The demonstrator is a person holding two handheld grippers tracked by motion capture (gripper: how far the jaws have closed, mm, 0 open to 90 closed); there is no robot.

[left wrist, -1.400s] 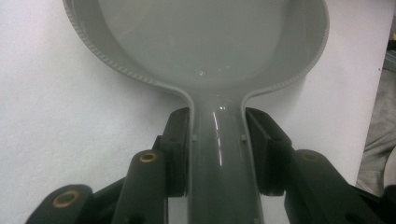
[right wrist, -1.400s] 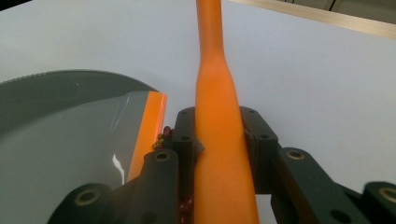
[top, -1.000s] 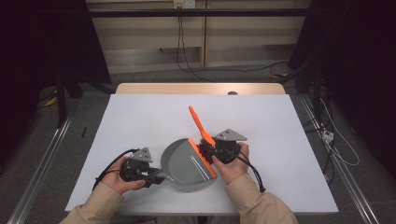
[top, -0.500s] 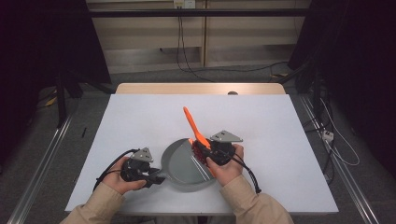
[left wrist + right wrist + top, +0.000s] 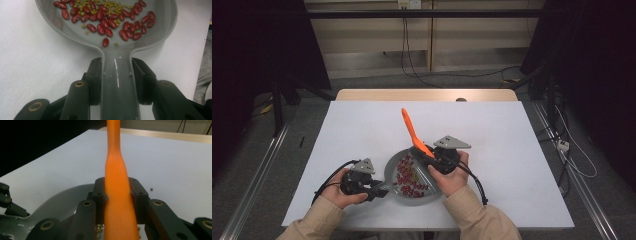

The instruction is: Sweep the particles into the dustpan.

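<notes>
A grey pan sits near the table's front edge, holding red kidney beans mixed with small yellow-green beans. My left gripper is shut on the pan's handle, whose sides are pressed by both pads. My right gripper hovers over the pan's far right rim and is shut on an orange spatula. The spatula's handle rises up and away to the left. In the right gripper view the pan's rim lies below the jaws, with the left gripper at the far left edge.
The white table top lies bare behind and to the right of the pan. One stray bean rests on the table just beyond the right gripper. A wooden strip runs along the far edge, with cables on the floor behind.
My right gripper has shifted a little to the left with the spatula, whose top end now leans further left. The left gripper and the pan have stayed put.
</notes>
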